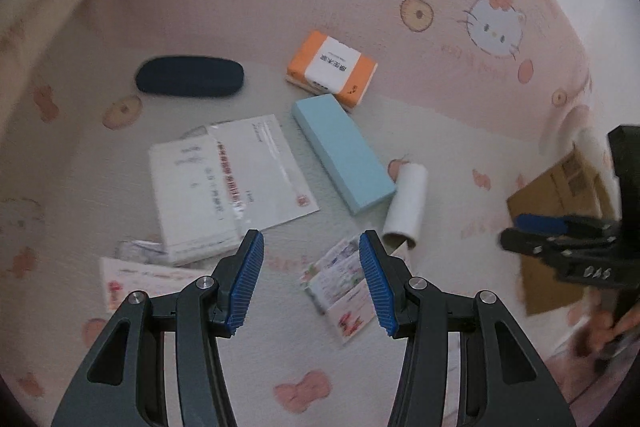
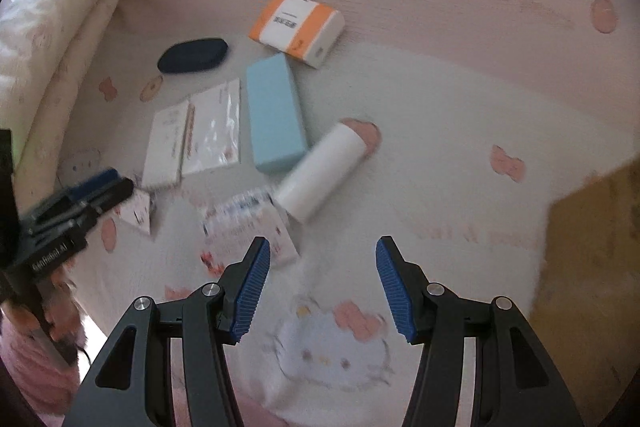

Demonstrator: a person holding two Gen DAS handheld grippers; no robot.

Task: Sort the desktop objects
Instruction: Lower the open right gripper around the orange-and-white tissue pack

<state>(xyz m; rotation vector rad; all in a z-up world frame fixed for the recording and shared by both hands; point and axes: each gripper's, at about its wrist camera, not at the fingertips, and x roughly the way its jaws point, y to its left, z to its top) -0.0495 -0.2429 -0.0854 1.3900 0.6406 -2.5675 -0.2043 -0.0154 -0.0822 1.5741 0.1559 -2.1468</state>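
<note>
Pink cartoon-print bedding [image 2: 460, 155] lies under both our claws, left claw [image 1: 311, 281] and right claw [image 2: 322, 289] each spread and empty, and the white roll [image 2: 320, 173], lying slantwise just ahead of the right claw, sits nearer that hand.

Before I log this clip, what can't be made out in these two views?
- Cardboard box: cut off by the right wrist view's edge, blurred; in the left wrist view the right gripper hides part.
- Small printed packet: motion blur, text unreadable.
- Papers: print too small and smeared.
- Card: partly behind the left gripper fingers.
</note>
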